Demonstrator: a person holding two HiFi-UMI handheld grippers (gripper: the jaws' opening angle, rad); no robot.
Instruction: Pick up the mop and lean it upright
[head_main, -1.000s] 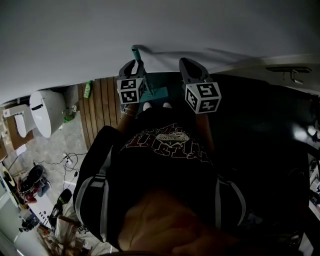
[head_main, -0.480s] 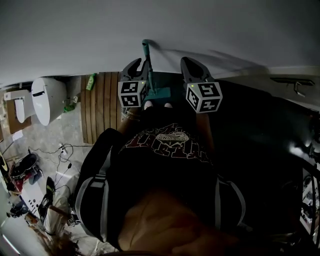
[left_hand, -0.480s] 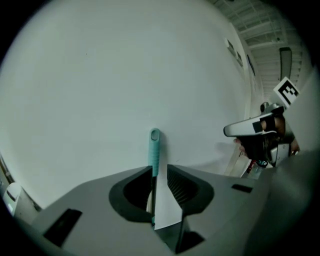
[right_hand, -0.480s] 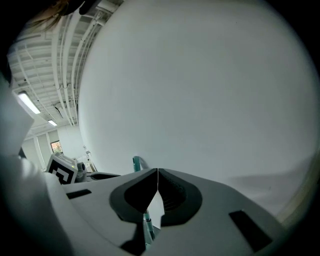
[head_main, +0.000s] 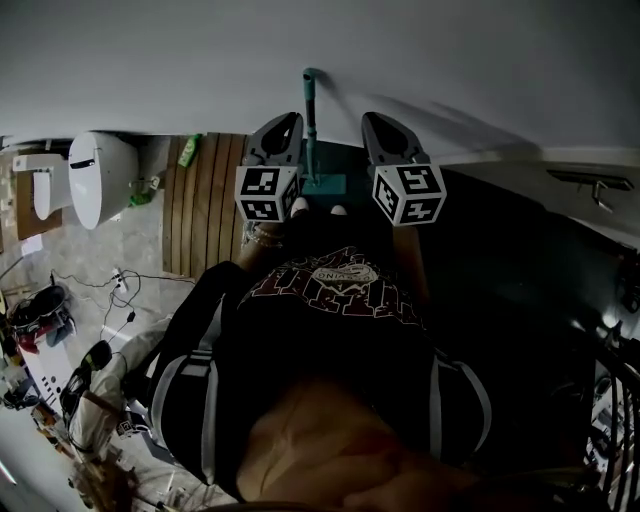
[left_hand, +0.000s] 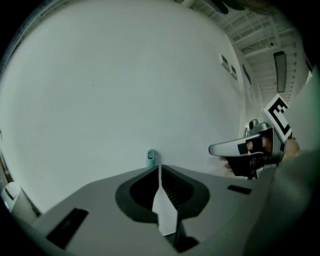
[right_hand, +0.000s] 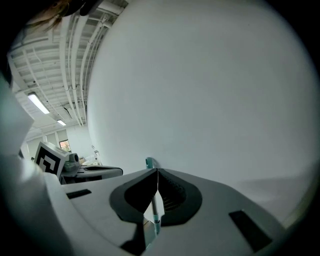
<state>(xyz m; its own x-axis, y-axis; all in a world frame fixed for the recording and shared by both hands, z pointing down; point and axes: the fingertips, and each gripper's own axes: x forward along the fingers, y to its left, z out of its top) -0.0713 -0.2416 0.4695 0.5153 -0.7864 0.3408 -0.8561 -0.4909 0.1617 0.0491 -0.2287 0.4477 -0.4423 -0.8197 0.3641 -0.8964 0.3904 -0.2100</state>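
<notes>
The mop stands upright, its teal handle (head_main: 311, 115) leaning on the white wall (head_main: 470, 60) and its teal head (head_main: 327, 186) on the floor by the person's feet. The handle's top shows just above the jaws as a teal handle tip (left_hand: 151, 156) and again as a handle tip (right_hand: 149, 162). My left gripper (head_main: 281, 128) is left of the handle and apart from it. Its jaws are closing to a thin slit with nothing between them. My right gripper (head_main: 379, 126) is right of the handle, jaws together and empty. A stretch of the pole (right_hand: 156, 220) shows beyond its slit.
A wooden slat mat (head_main: 205, 205) lies on the floor at the left, with a green bottle (head_main: 190, 150) at its far edge. A white toilet-like fixture (head_main: 100, 175) stands further left. Cables and clutter (head_main: 60, 340) cover the lower left floor. The right side is dark.
The mop handle has swung from the left gripper's tip to a place between both grippers. The left gripper has come off it. The view has turned slightly.
</notes>
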